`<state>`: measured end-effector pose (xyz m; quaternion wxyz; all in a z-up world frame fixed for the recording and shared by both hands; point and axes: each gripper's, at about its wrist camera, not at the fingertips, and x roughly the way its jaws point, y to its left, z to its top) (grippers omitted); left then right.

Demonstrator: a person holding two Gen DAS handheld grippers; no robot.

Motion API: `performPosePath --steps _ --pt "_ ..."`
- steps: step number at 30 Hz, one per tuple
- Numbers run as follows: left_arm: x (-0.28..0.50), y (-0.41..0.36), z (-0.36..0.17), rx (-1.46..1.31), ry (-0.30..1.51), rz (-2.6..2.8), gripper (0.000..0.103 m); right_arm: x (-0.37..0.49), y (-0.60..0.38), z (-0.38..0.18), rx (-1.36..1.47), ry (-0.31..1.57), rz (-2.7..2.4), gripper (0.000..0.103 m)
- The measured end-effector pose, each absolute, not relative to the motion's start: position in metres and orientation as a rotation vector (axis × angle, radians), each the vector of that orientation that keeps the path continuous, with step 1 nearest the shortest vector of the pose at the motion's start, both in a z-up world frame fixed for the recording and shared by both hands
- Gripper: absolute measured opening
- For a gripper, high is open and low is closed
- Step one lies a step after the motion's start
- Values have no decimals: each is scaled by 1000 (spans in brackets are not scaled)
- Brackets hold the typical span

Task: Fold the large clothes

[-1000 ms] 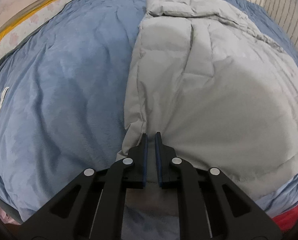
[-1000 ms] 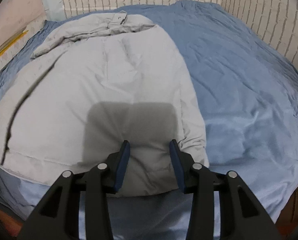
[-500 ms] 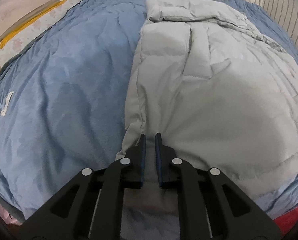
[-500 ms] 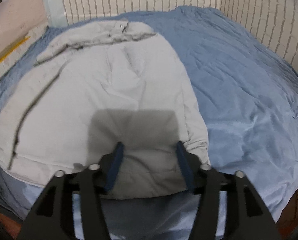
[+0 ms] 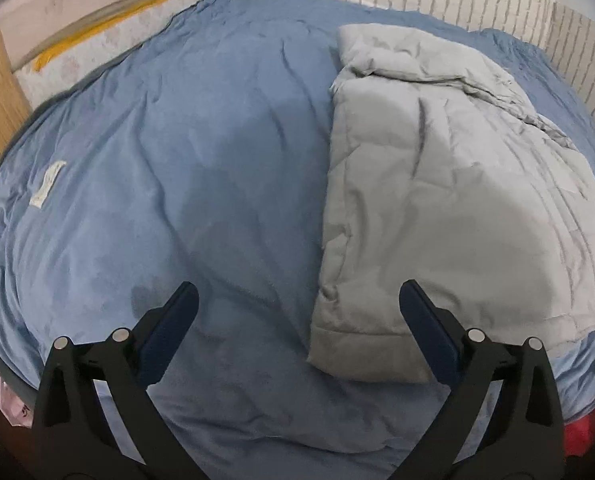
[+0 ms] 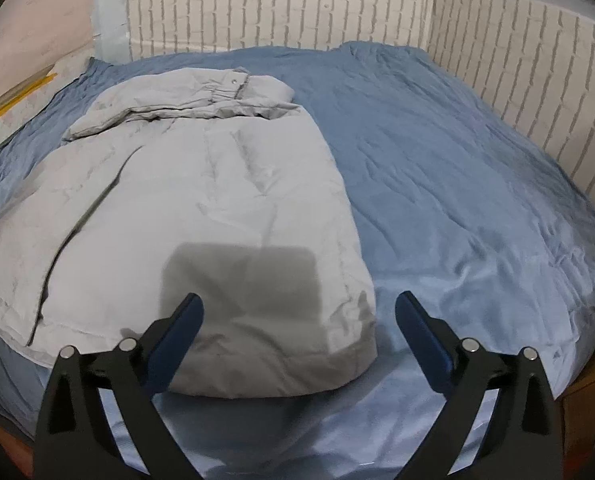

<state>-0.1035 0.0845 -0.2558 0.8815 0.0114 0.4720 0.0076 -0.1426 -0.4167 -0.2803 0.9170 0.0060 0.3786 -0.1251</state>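
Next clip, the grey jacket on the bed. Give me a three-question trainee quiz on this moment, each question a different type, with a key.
1. True or false: the left gripper has the grey jacket pinched between its pads.
2. Multiple choice: what does the jacket lie on? A) a wooden floor B) a blue bedspread C) a white table
3. Fill in: the wall behind the bed has a ___ pattern.

Key
1. False. Its jaws are opening; the jacket's near corner shows between the fingers, but the pads stand clear of it. The right gripper is the same.
2. B
3. Brick
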Motion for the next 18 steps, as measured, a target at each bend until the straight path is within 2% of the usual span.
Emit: performPosePath --steps 5,10,12,18 --pt "-103 78 -270 -19 1019 -53 99 -148 -432 -283 81 789 -270 97" --pt "-81 73 -310 -116 1082 -96 100 -149 -444 -292 147 798 -274 97" --pt "-82 67 -306 -95 1074 -89 100 -147 -447 -295 170 806 -269 97" --pt "-103 54 -298 2 1067 -131 85 -143 -452 -310 214 834 -244 97"
